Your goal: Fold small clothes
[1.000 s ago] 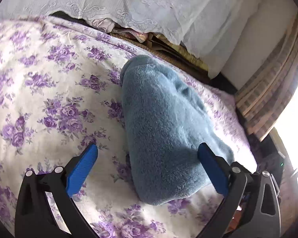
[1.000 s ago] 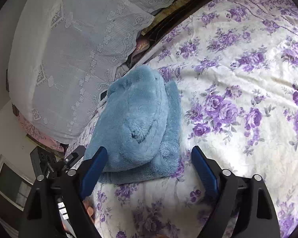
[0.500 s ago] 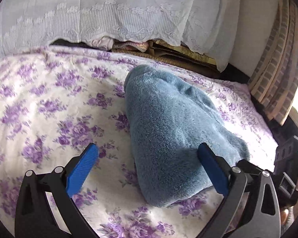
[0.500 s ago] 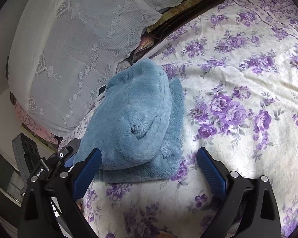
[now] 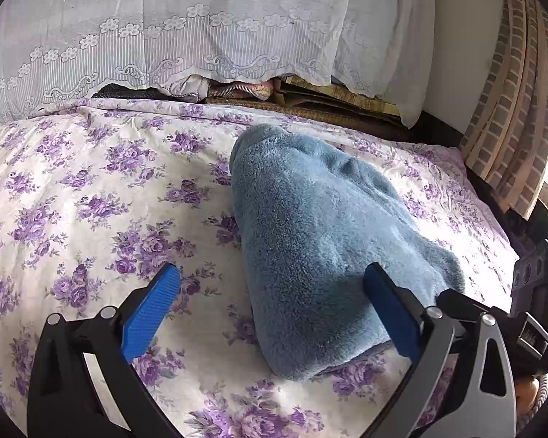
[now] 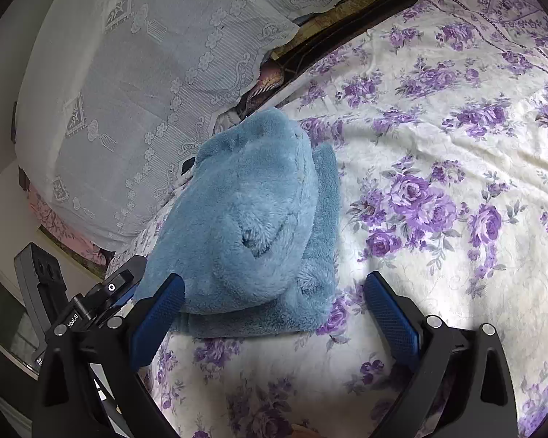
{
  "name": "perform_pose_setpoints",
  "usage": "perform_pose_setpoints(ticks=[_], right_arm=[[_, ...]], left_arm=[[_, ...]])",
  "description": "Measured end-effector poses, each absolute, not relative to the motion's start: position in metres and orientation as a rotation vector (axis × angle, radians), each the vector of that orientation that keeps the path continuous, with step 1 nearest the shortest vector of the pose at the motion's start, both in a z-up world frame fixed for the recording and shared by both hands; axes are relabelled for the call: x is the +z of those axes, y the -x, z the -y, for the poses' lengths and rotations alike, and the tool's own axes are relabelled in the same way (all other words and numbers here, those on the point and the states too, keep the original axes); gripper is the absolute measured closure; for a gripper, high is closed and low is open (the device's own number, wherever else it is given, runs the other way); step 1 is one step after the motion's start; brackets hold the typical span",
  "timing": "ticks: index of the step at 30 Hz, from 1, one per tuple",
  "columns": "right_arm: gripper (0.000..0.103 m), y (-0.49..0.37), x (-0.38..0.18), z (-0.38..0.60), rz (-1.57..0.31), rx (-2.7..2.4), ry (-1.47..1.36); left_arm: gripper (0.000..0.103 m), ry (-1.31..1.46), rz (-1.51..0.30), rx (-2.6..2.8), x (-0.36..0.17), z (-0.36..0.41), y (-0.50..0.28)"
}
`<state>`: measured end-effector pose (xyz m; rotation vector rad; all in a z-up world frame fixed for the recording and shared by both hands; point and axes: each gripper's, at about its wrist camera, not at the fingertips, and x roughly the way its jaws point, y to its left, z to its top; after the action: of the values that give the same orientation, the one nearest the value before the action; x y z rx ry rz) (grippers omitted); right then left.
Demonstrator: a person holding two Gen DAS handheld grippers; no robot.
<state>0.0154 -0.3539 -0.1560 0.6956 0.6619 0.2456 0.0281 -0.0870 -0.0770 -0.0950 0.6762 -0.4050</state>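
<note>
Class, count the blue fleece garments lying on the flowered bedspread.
1: a folded blue fleece garment lies on the bedspread near the lace-covered pile. More may be hidden under the lace.

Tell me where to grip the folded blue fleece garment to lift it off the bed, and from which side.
Take the blue fleece bundle at its near end, where the layers stack above the flat bottom flap. Come in low from the right gripper's side, one finger under that flap, one on top. The mound is probably too bulky to span across, and its near edge faces those open jaws over the floral sheet.
</note>
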Motion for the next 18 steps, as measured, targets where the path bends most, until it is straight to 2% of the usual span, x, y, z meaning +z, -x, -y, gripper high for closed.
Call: perform_pose_setpoints(ticks=[18], right_arm=[[0.004, -0.0180, -0.1572, 0.3592, -0.681, 0.260, -0.737]], left_arm=[[0.005, 0.114, -0.725, -0.494, -0.0802, 0.0948, -0.0279]])
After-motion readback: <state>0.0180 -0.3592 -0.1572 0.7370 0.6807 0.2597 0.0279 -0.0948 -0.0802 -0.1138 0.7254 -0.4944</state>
